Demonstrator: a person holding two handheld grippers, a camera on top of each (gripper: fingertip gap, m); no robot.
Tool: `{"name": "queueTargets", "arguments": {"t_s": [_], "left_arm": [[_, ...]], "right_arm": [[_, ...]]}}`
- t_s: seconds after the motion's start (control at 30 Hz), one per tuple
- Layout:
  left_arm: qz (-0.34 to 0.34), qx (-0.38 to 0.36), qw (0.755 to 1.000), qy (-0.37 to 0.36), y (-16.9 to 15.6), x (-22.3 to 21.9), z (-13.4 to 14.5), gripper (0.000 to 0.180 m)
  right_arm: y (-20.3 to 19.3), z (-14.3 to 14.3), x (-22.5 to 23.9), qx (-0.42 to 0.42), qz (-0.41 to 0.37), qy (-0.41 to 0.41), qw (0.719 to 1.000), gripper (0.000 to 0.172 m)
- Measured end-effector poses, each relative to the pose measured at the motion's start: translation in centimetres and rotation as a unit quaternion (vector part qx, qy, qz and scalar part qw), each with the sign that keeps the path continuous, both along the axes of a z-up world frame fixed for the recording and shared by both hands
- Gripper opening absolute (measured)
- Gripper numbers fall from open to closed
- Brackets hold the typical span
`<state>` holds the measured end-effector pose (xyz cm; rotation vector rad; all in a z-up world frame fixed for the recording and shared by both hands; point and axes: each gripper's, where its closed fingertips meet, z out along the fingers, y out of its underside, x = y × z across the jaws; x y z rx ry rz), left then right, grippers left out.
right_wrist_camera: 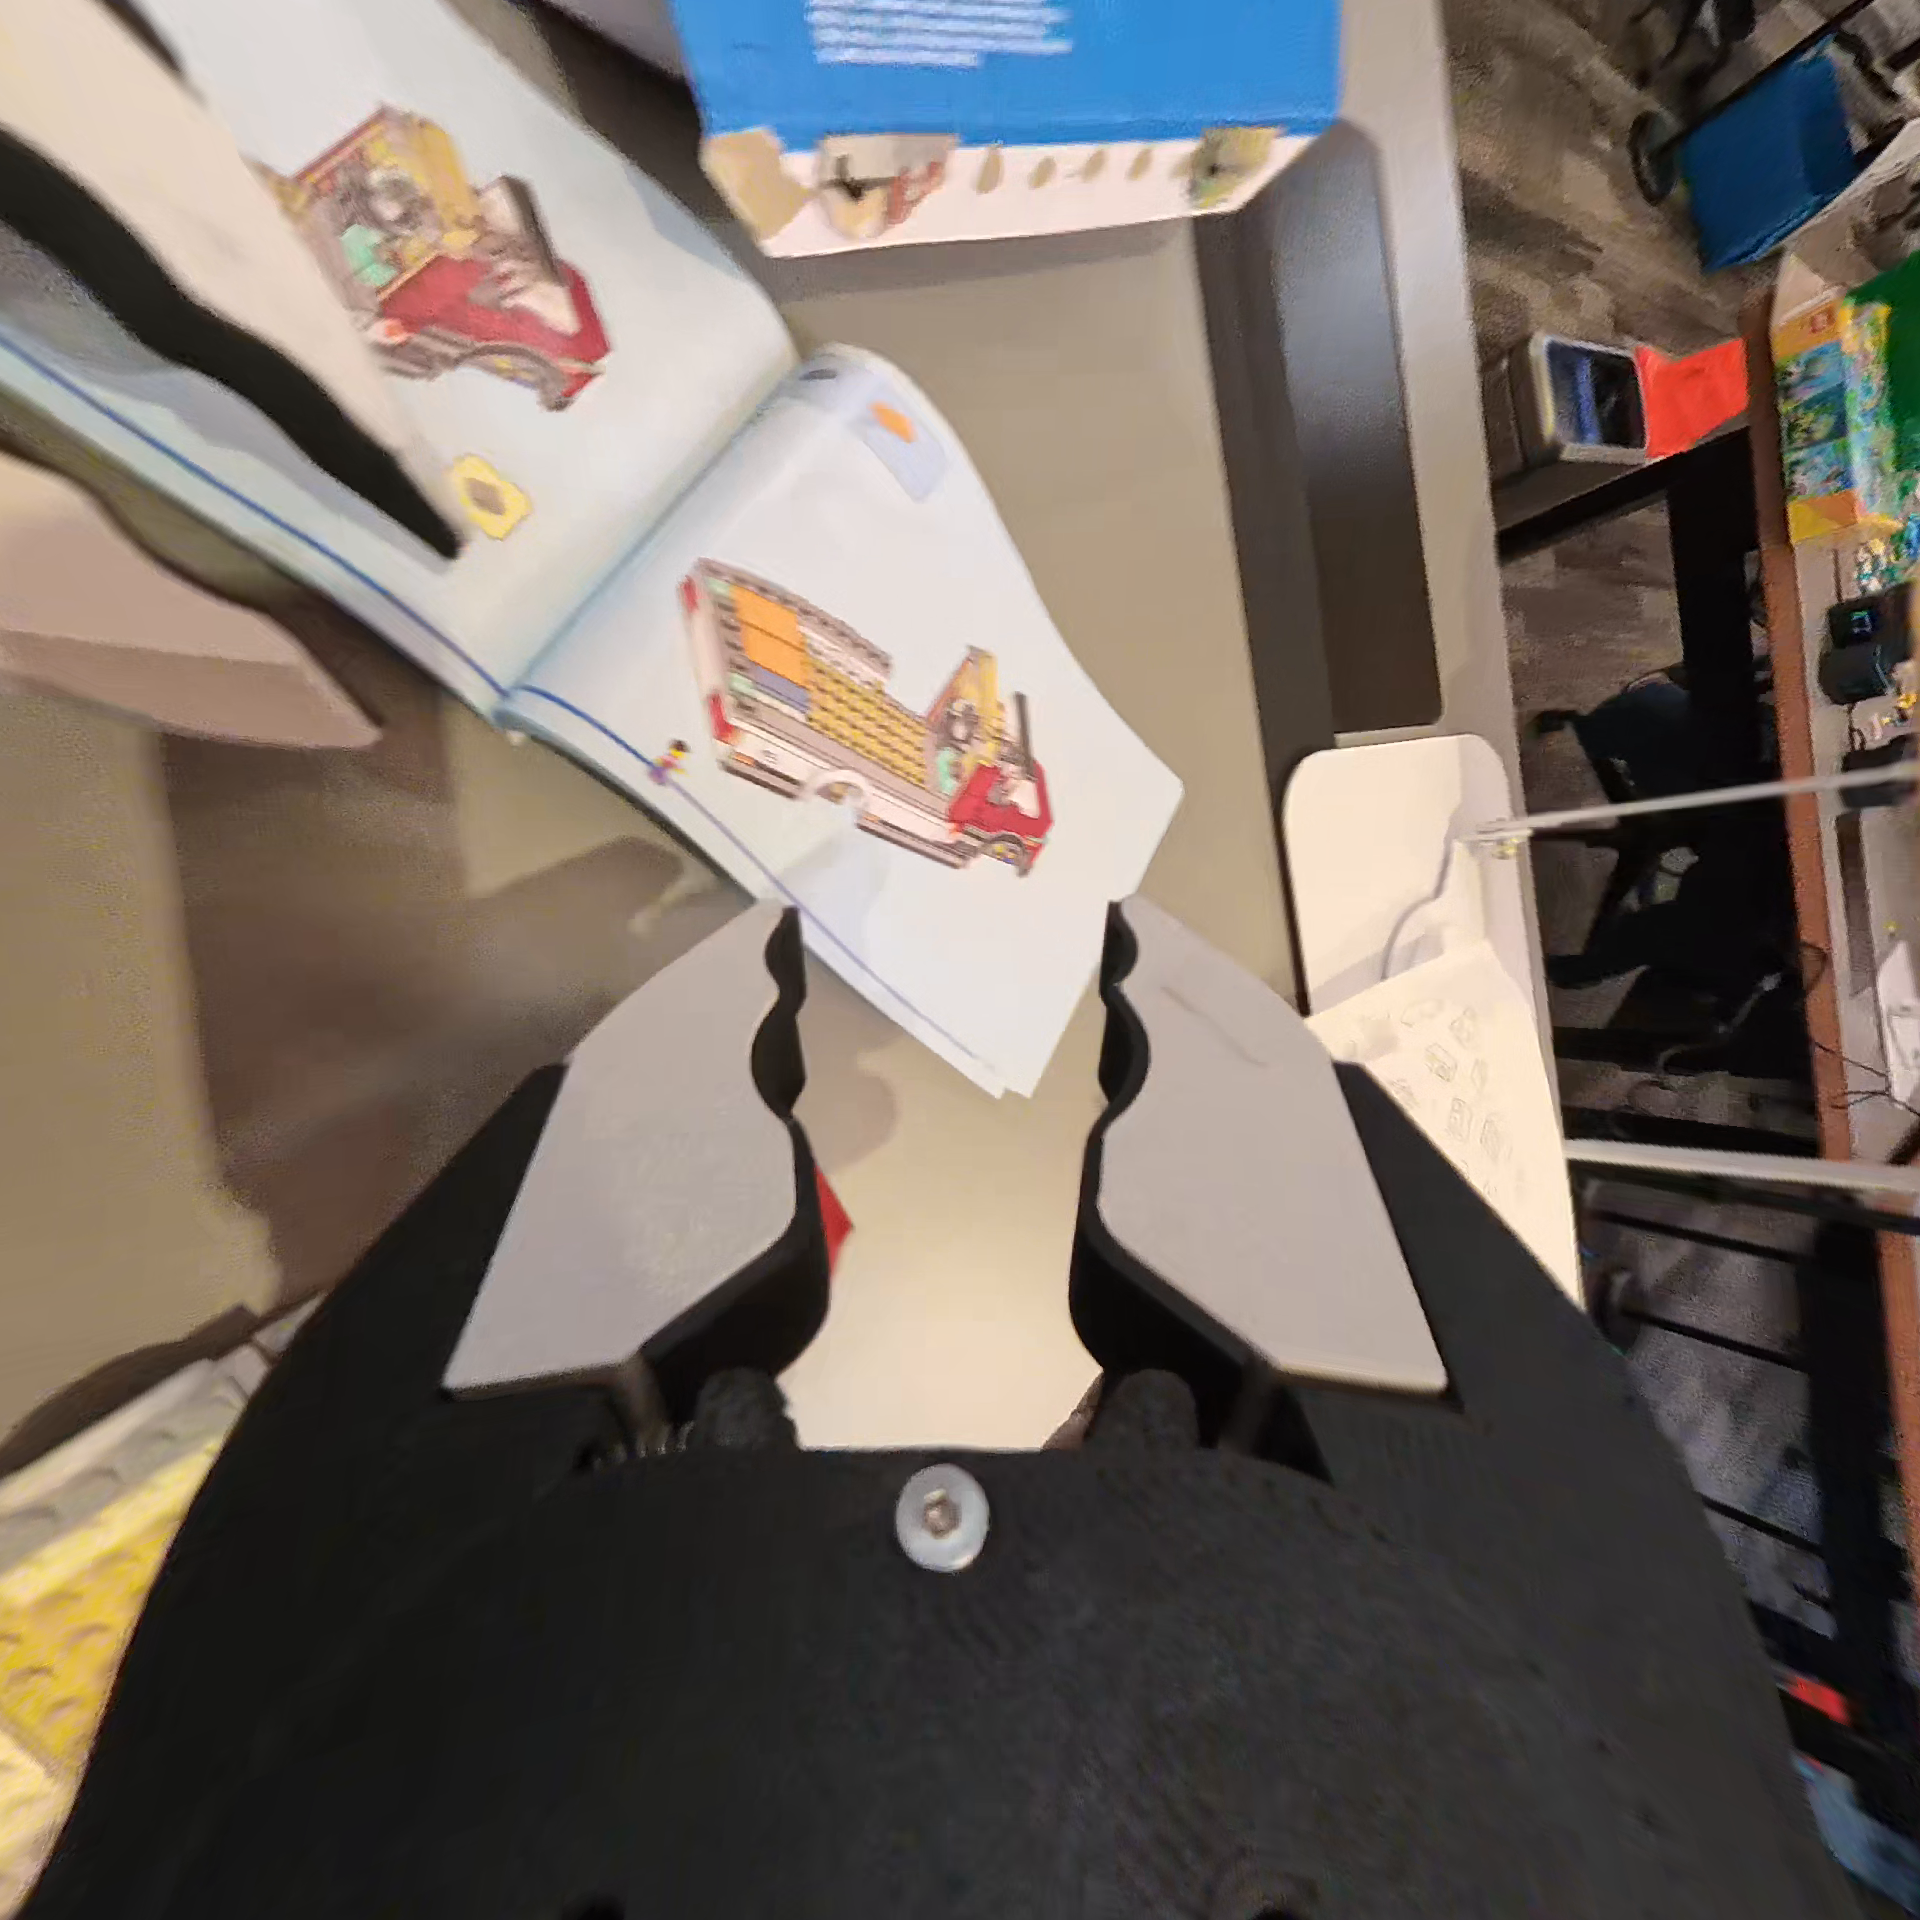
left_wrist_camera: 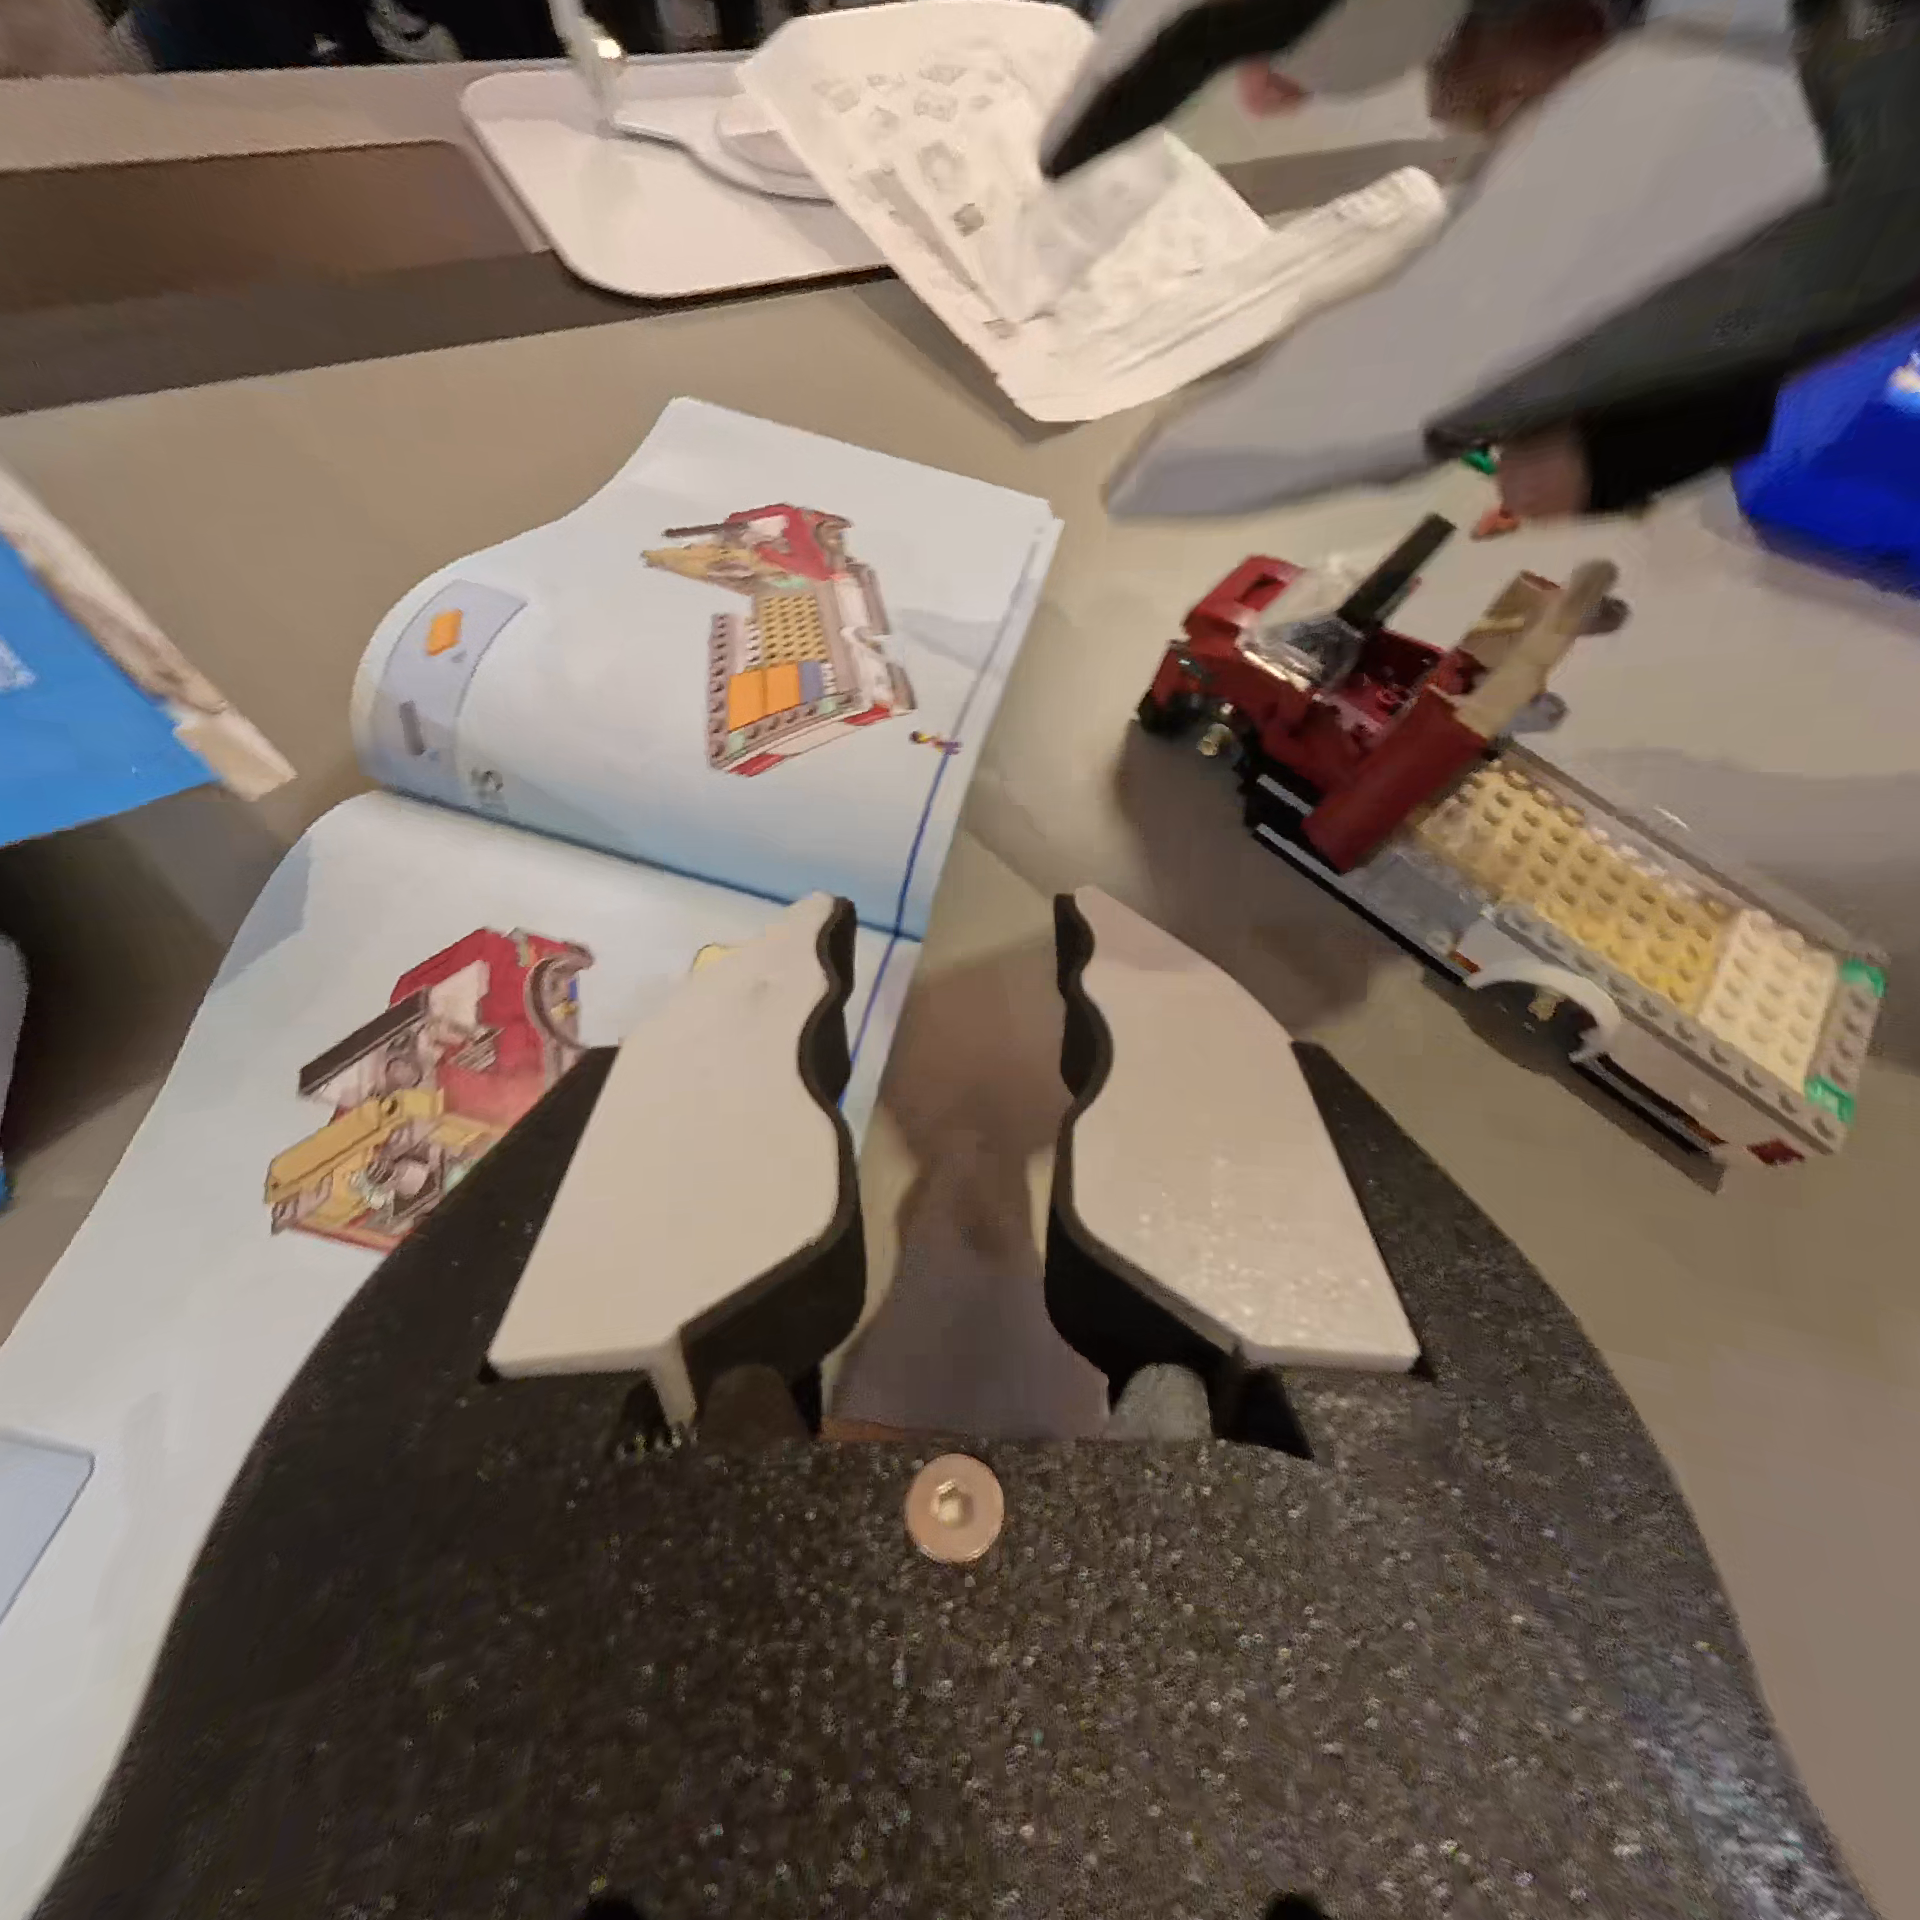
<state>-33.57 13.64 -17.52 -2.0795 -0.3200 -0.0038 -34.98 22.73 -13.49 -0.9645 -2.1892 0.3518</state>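
My left gripper point(left_wrist_camera: 951, 935) is open with nothing in it. It hangs over the tan table, at the right edge of an open instruction booklet point(left_wrist_camera: 644, 665) with pictures of a truck. A part-built brick truck point(left_wrist_camera: 1507, 831), with a dark red cab and a cream studded bed, stands to its right. My right gripper point(right_wrist_camera: 951, 935) is open and hovers above the near corner of the same booklet point(right_wrist_camera: 914, 748); its pads do not touch the booklet. A blurred grey finger point(left_wrist_camera: 1455, 312) of the right gripper shows far off in the left wrist view. A black finger point(right_wrist_camera: 260, 343) of the left gripper shows in the right wrist view.
A blue box point(right_wrist_camera: 997, 73) lies beyond the booklet; it also shows in the left wrist view point(left_wrist_camera: 73, 707). A white stand base point(left_wrist_camera: 644, 197) with a printed paper sheet point(left_wrist_camera: 1039, 260) sits at the table's far side. The floor and a cluttered side table point(right_wrist_camera: 1849, 416) lie past the table edge.
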Motion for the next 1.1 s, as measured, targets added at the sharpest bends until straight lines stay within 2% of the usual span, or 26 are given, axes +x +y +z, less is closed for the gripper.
{"name": "queueTargets", "arguments": {"t_s": [0.13,0.3,0.43,0.7,0.87,1.1], "left_arm": [[-0.054,-0.028,0.997,0.052,1.4,0.3,0.4,0.053],[-0.114,-0.072,0.983,0.125,4.8,-0.1,2.0,0.062],[-0.15,-0.13,0.969,0.145,6.1,-0.1,0.1,0.062],[-0.156,-0.177,0.961,0.144,3.6,0.0,-2.4,0.054],[-0.152,-0.176,0.96,0.155,2.0,-0.3,-2.2,0.05],[-0.118,-0.174,0.959,0.188,0.8,-1.2,-2.4,0.042]], "right_arm": [[3.9,0.9,0.4,-0.079,-0.021,0.049,0.995,0.05],[8.0,-0.8,0.9,-0.184,-0.095,0.111,0.972,0.042],[9.7,-2.3,1.2,-0.189,-0.117,0.116,0.968,0.041],[9.5,-2.4,1.0,-0.203,-0.103,0.113,0.967,0.041],[9.1,-3.0,1.0,-0.187,-0.103,0.102,0.972,0.041],[8.7,-2.2,1.2,-0.176,-0.104,0.108,0.973,0.041]]}}
